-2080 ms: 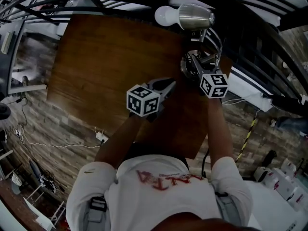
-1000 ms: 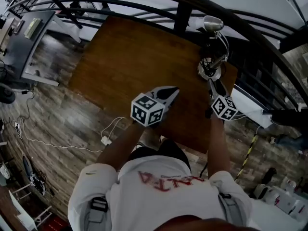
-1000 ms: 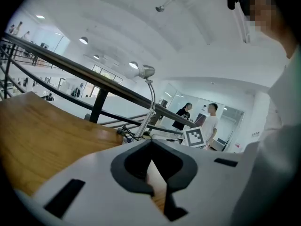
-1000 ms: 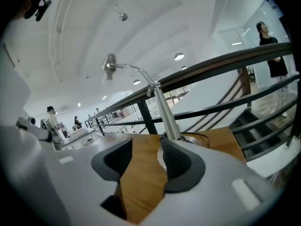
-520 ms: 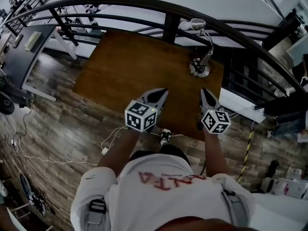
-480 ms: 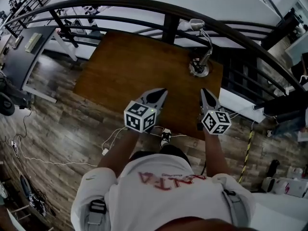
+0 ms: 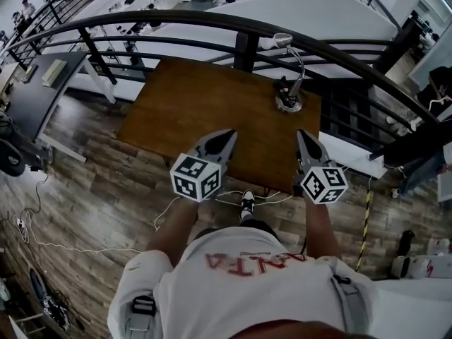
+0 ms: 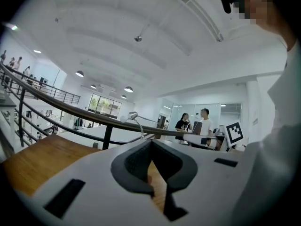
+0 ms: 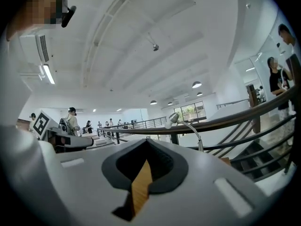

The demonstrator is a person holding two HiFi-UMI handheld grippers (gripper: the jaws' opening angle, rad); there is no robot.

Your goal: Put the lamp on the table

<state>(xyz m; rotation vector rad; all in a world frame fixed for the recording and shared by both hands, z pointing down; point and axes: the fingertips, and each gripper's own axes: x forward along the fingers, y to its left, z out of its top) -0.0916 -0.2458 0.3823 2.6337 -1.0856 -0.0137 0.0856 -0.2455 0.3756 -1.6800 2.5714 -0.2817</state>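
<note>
A silver gooseneck lamp [image 7: 289, 102] stands upright on its round base at the far right corner of the brown wooden table [image 7: 205, 108]. Its head reaches up by the railing. My left gripper [image 7: 229, 133] hovers over the table's near edge, shut and empty. My right gripper [image 7: 302, 134] is also shut and empty, a good way short of the lamp base. In the left gripper view the lamp [image 8: 133, 116] shows small beyond the closed left gripper [image 8: 151, 147]. The right gripper view has the lamp [image 9: 175, 118] past the closed right gripper [image 9: 146, 149].
A black curved railing [image 7: 233, 23] runs just behind the table and lamp. A white cable [image 7: 185, 202] lies on the wood floor under the near edge, by the person's shoe [image 7: 247, 202]. A grey desk [image 7: 32, 90] stands far left. People stand in the background.
My right gripper has left the lamp and drawn back toward the person, its jaws closing. The lamp stays standing on the table. Both grippers now sit nearer the table's front edge.
</note>
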